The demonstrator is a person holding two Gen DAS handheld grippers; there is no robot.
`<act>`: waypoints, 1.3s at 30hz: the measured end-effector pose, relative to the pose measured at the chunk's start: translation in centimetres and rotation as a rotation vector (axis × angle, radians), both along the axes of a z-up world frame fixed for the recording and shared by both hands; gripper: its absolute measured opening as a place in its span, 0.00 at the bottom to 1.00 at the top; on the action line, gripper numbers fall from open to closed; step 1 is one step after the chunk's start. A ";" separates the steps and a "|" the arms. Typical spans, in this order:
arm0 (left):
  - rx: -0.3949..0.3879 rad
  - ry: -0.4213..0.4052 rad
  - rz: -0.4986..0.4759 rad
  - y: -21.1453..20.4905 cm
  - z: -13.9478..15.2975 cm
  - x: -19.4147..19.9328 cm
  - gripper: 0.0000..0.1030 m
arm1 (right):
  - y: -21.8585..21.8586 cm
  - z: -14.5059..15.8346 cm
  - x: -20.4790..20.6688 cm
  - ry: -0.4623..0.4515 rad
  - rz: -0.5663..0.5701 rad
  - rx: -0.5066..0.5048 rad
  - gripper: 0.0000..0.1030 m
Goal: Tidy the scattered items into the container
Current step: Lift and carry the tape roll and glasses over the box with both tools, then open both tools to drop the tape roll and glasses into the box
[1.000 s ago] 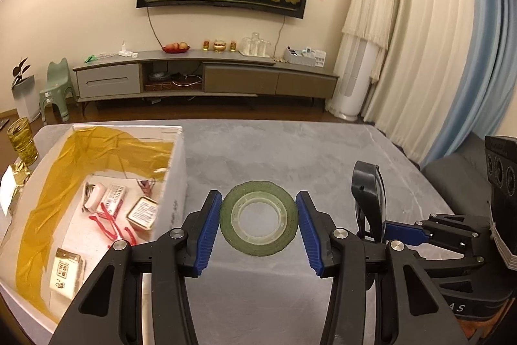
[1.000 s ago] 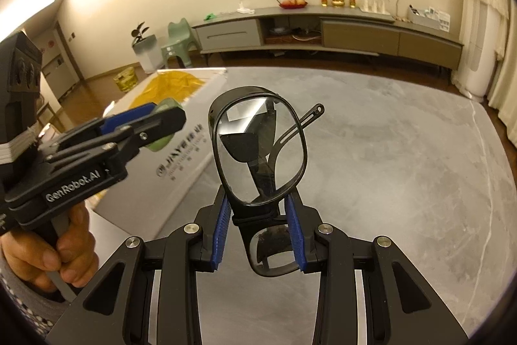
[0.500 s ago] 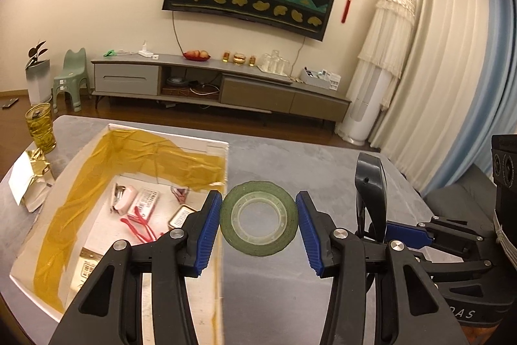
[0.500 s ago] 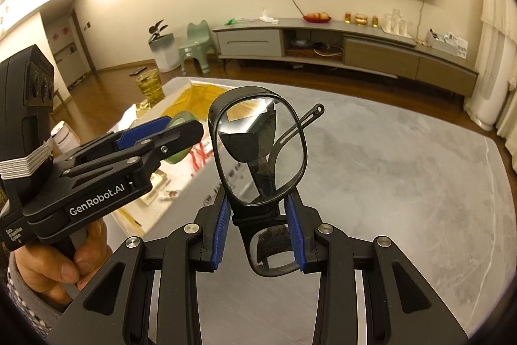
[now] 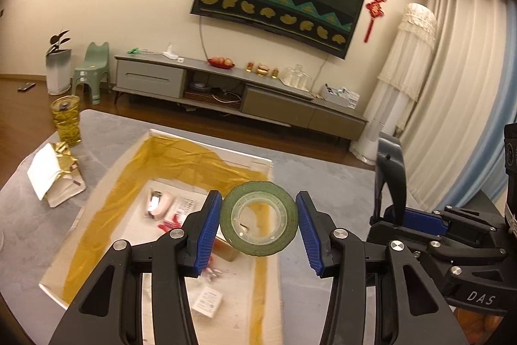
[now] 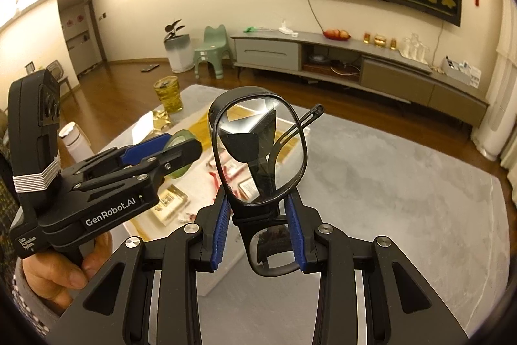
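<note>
Box (image 5: 97, 193) at frame lower left holds several small items already. L gripper (image 5: 258, 219) clamps tape roll (image 5: 258, 219) above it; R gripper (image 6: 258, 225) clamps glasses (image 6: 258, 151), neither yet released.

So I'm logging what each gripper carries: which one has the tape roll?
The left gripper holds the green tape roll above the box. The right gripper is clamped on black glasses instead.

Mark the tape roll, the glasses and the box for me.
green tape roll (image 5: 258, 218): left wrist view, on its green band at the top.
glasses (image 6: 258, 151): right wrist view, on the upper lens.
cardboard box (image 5: 206, 140): left wrist view, on its far rim.
</note>
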State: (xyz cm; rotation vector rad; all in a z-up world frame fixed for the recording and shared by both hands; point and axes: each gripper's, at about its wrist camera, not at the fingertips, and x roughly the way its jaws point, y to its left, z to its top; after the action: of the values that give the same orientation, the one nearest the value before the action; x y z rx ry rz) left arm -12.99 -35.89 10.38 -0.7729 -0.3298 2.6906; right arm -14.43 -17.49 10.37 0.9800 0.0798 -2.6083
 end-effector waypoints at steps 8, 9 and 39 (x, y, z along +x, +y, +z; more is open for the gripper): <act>0.047 -0.012 0.100 -5.0 -0.1 -0.7 0.47 | -2.5 1.1 -1.6 0.023 0.041 0.014 0.34; 0.051 -0.016 0.111 -5.5 -0.2 -0.8 0.47 | -2.8 1.1 -1.8 0.023 0.045 0.014 0.34; -0.104 -0.209 0.170 -5.2 -4.5 -5.7 0.47 | -6.5 -7.4 -17.4 -0.377 -0.039 -0.300 0.35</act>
State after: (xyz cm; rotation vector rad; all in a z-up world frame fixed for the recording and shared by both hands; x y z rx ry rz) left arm -18.71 -41.08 5.92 -1.1081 -0.3198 2.8078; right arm -31.82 -23.95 3.00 1.3407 -0.4138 -2.3285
